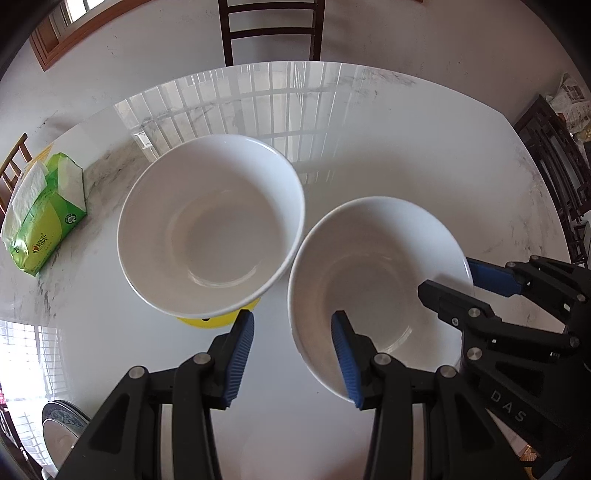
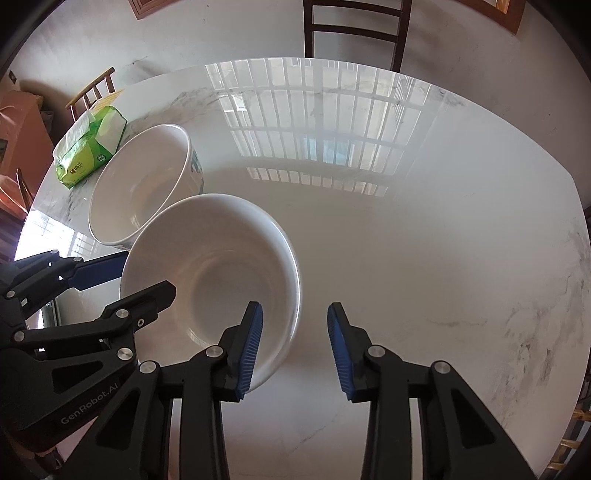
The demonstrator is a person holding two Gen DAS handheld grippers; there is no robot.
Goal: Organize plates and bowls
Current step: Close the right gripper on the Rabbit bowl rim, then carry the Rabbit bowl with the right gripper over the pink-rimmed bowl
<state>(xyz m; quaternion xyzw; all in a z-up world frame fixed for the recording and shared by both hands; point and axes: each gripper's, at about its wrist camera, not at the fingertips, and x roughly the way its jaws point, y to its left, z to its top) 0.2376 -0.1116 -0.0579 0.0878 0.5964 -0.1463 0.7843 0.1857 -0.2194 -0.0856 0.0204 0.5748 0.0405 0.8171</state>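
Far left, tissue pack: a green soft tissue pack [image 1: 44, 206] lies on the white marbled worktop [image 2: 443, 221], just beside the far bowl.
Lower left corner: the edge of a plate [image 1: 59, 424] with a dark patterned rim shows in my left wrist view; the rest is cut off.
Far bowl: a white far bowl [image 1: 210, 229] stands upright and empty, left of centre. Something yellow [image 1: 218, 319] shows under its near edge; I cannot tell what it is. My right wrist view shows blue-green print on its outer wall.
Near bowl: a white near bowl [image 1: 373, 288], upright and empty, sits on the worktop just beside the far bowl. I cannot tell whether the rims touch.
Left tool: my left tool [image 1: 292, 317] points steeply down and straddles the near bowl's left rim, one blue pad outside the wall and one inside. The pads stand apart and neither presses on the wall.
Right tool: my right tool [image 2: 294, 308] straddles the opposite rim of the same bowl, its left pad inside and its right pad outside. There is clear space beside the wall, so the pads are apart and not clamped.
Background: a dark wooden chair [image 2: 354, 33] stands behind the far edge of the worktop.
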